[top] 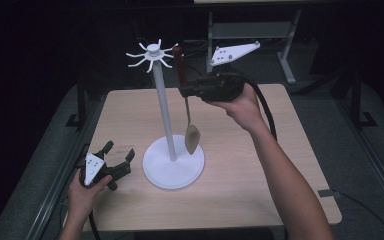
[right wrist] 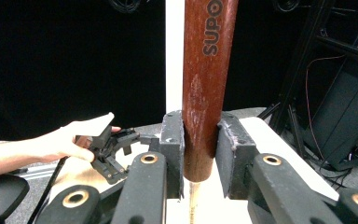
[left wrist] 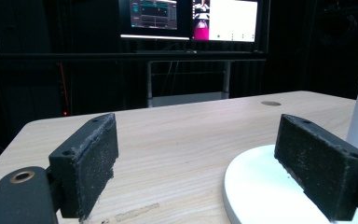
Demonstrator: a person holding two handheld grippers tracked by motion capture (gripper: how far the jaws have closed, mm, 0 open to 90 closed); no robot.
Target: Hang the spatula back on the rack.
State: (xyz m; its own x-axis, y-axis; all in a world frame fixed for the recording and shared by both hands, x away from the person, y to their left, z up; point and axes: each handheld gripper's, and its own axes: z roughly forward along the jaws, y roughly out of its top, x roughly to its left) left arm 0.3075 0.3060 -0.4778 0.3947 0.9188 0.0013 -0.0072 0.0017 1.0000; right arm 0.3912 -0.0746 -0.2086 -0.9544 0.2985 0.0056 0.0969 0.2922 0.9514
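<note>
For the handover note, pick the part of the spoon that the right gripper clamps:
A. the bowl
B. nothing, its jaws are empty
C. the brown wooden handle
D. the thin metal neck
C: in the right gripper view the right gripper has both pads pressed on the spoon at its brown wooden handle, bowl hanging down.

In the right gripper view the spoon's handle (right wrist: 205, 88) is cut off above the tongs (right wrist: 200, 154); its bowl is hidden below them.

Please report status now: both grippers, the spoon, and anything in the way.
Right gripper shut on spoon handle, spoon hanging beside white stand. Left gripper open, on table. Hook arms close by.
</note>
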